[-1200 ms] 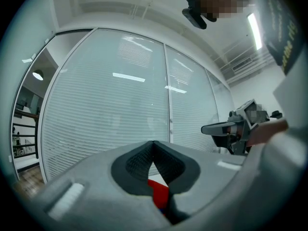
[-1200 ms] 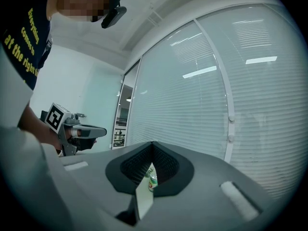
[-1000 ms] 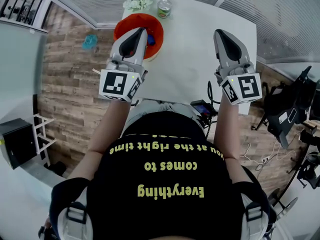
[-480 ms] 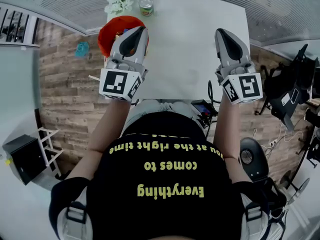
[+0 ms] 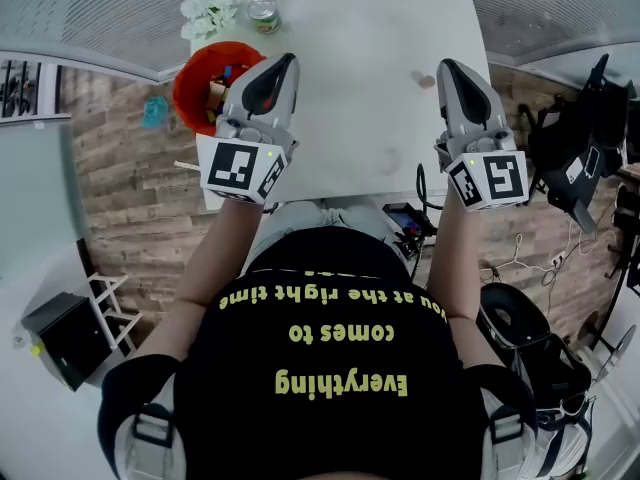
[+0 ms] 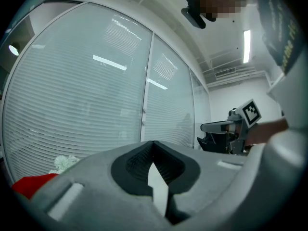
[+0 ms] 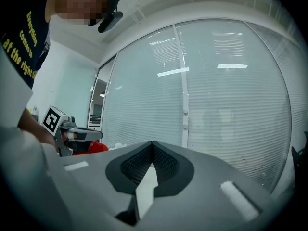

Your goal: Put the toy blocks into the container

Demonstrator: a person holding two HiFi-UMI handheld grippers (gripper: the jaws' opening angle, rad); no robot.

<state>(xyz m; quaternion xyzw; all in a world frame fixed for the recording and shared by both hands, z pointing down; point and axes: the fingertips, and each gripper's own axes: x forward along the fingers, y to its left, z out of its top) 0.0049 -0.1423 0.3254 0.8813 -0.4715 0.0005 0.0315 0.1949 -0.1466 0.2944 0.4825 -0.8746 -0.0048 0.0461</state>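
Table (image 5: 370,108): white, with bare surface between your two tools.

Red container (image 5: 183,93): sits at the table's left edge, near the flowers (image 5: 208,6) and a small tin (image 5: 262,10). Its rim looks close to the table's edge.

Left gripper (image 5: 287,61): jaws pressed together with nothing between them, just beside the container.

Right gripper (image 5: 447,66): also closed and empty, well apart from the container on the right side.

Toy blocks (image 5: 218,86): the ones you can see already lie inside the container.

Risks:
- A sideways swing of your left tool could bump the container and tip it off the edge, spilling the blocks.
- With both jaws closed, you would only push any remaining block along the table, not pick it up.

Hard to read:
- Your left tool covers part of the container, so the blocks cannot be counted.
- A small brownish spot (image 5: 425,80) near your right tool may be a leftover piece; it is too small to tell.
- Both gripper views look level at the blinds and show little of the tabletop.
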